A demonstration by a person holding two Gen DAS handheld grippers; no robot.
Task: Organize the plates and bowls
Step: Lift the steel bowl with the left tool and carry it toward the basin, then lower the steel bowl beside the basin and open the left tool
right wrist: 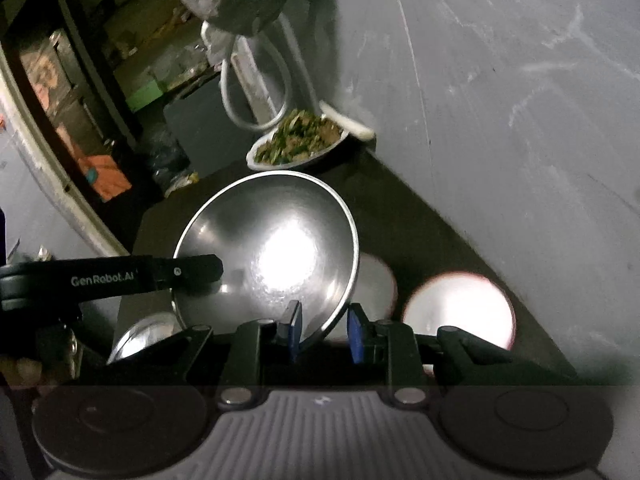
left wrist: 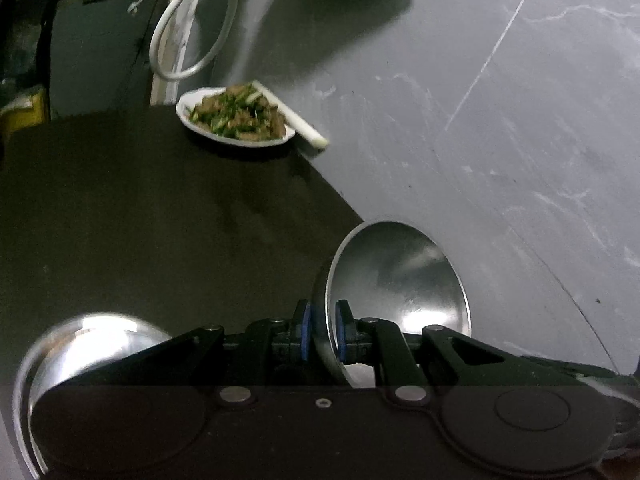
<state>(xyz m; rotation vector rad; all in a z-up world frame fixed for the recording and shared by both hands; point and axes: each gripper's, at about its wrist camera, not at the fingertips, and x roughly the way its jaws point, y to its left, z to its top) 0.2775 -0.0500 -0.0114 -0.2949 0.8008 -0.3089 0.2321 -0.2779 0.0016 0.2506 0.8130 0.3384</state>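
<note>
You can read one marking only: "GenRobot.AI", in pale letters on the black body of your left tool (right wrist: pixel 108 278), which reaches in from the left edge of the right wrist view. In the left wrist view nothing legible shows. The cluttered shelves (right wrist: pixel 132 56) far back in the right wrist view are too blurred to give any words or numbers.

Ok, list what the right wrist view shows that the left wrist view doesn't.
Right wrist only: two white dishes on the dark table, the left gripper's body from the side, and a cluttered room beyond.

Left wrist only: the left gripper clamped on its steel bowl's rim.

Both: the food plate at the table's far corner, the white cable loop, and the grey floor.
</note>
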